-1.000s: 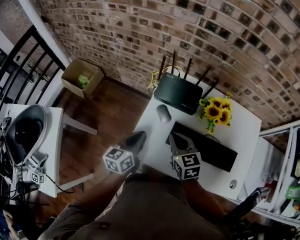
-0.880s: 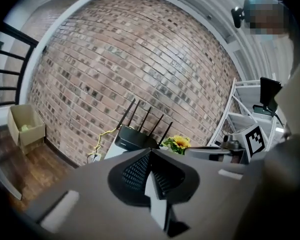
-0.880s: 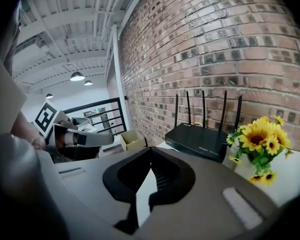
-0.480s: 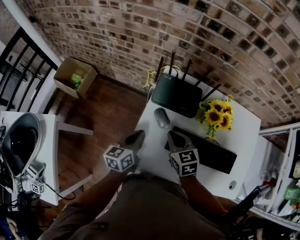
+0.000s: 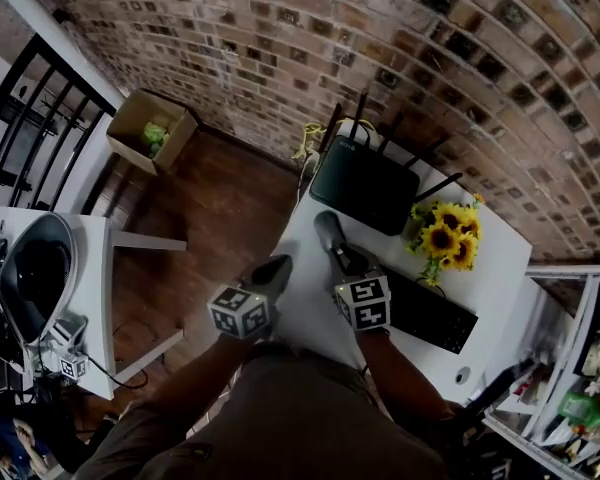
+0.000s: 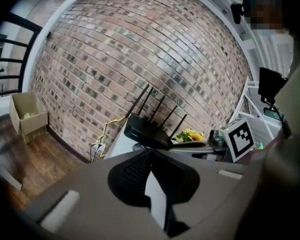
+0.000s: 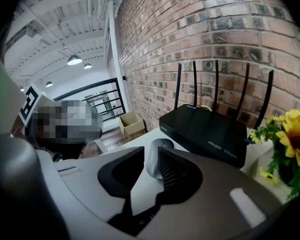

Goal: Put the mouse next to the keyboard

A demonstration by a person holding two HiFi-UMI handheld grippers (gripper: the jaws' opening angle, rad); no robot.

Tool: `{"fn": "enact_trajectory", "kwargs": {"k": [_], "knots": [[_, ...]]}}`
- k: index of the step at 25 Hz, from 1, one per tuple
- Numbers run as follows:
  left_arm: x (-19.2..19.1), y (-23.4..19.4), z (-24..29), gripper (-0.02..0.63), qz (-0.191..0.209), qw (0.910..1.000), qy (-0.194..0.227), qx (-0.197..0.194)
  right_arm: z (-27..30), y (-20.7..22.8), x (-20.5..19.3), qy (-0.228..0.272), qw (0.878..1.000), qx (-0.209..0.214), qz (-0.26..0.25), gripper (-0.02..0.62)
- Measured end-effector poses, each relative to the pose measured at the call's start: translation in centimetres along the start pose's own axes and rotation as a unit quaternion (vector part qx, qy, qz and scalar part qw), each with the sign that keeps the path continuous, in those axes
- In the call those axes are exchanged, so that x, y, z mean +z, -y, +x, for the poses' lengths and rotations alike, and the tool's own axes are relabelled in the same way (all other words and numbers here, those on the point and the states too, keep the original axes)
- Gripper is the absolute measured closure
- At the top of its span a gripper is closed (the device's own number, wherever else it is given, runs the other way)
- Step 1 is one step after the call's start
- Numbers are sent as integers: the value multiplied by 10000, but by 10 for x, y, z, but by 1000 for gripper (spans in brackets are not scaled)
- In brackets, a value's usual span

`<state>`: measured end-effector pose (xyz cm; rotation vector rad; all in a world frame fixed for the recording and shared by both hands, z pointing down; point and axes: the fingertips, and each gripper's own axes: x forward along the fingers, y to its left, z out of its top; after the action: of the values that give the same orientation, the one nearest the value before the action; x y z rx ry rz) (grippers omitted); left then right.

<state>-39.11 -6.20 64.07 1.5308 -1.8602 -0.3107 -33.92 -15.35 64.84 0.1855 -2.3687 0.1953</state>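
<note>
The grey oval mouse (image 5: 327, 229) is lying near the left edge of the white table (image 5: 495, 278), between the black antenna router (image 5: 365, 180) at the far edge and the left end of the black keyboard (image 5: 432, 315). The right gripper (image 7: 151, 152) is pointing down at the mouse, and its jaws have just been opening. They are standing slightly apart with the mouse in the gap, unpressed. The left gripper (image 6: 150, 155) is hanging at the table's left edge, jaws together on nothing.

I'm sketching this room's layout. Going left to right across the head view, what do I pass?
From the left: cardboard box → left gripper → mouse → sunflowers.
</note>
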Motion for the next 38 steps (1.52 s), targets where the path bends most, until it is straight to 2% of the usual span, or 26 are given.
{"fn": "enact_trajectory", "kwargs": {"k": [4,7,15,18,27,33,38], "knots": [[-5,-14,-5,604,19,9999,-57,135,26,4,-4,-274,9995,-17,-142,402],[-8,-23,-5,604,-86,9998,-69,185,41,7,-2,-433,9988,-57,-221,353],[-9,-35,-4,604,-205,9994,-117,266,70,13,-10,-971,9948,-64,-294,288],[-5,-37,-5,604,-121,9996,-51,266,76,15,-14,-1163,9925,-114,-356,279],[-5,-40,-8,604,-221,9994,-10,283,83,15,-23,-1661,9853,-18,-408,278],[-4,-37,-7,604,-210,9995,18,233,83,14,-24,-1677,9842,-5,-574,296],[-1,-35,-10,604,-117,9997,3,224,78,13,-17,-1488,9865,-56,-674,299]]}}
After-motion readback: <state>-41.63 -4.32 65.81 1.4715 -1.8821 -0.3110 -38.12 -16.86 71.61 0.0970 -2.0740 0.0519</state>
